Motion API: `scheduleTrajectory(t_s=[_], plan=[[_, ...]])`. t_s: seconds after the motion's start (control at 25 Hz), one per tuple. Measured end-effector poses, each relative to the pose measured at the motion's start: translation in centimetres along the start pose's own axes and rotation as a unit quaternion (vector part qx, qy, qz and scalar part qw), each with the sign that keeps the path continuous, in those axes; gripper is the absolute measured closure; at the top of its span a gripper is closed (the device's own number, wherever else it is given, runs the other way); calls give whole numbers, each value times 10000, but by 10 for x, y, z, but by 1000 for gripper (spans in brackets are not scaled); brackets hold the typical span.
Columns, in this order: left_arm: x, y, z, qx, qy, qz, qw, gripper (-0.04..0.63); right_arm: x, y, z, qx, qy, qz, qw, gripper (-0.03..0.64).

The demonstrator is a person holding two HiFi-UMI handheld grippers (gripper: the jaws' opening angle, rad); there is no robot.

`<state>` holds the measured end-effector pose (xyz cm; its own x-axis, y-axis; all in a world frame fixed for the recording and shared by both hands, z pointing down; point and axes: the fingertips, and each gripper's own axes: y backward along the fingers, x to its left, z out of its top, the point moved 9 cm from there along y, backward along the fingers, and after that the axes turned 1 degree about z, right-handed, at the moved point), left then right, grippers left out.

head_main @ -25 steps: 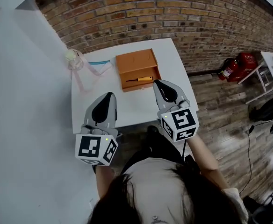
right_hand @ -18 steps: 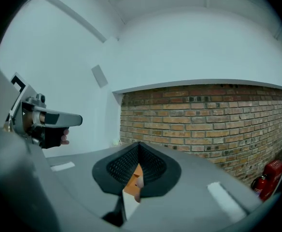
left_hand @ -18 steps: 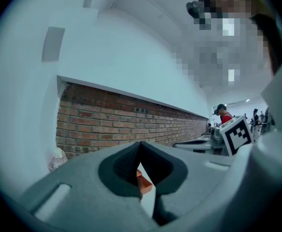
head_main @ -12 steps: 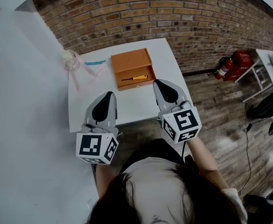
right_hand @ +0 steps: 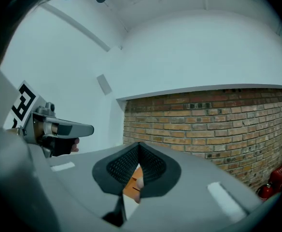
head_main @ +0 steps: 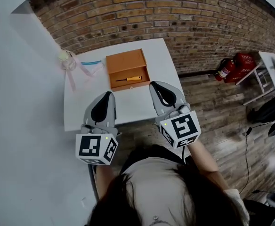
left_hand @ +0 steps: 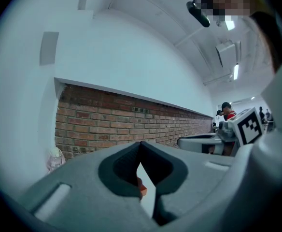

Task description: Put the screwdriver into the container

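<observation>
Two grey moulded tools, left gripper [head_main: 108, 95] and right gripper [head_main: 155, 86], hover over the near edge of the smooth white table [head_main: 162, 62]. Both have their jaws pressed together, with nothing between the ribbed black pads. The yellow-handled screwdriver [head_main: 129, 78] lies inside the rectangular orange container [head_main: 125, 61], well apart from both. The cubes carry black-and-white square markers. A rough brick wall [head_main: 175, 13] stands behind.
</observation>
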<state>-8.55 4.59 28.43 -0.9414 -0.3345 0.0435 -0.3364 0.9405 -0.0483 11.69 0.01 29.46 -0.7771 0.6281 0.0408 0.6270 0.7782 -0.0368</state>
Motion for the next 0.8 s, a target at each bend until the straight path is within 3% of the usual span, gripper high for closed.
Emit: scheduleTrajectory(t_s=[0.4,0.8], plan=[[-40,-5,-7,79,131,9,9999,594,-18,22,-3,59,-57,186,9998,611],[-46,-2,-7,85,143,-16,9999,594,-17,26,-4,85,-122,226,9996,611]])
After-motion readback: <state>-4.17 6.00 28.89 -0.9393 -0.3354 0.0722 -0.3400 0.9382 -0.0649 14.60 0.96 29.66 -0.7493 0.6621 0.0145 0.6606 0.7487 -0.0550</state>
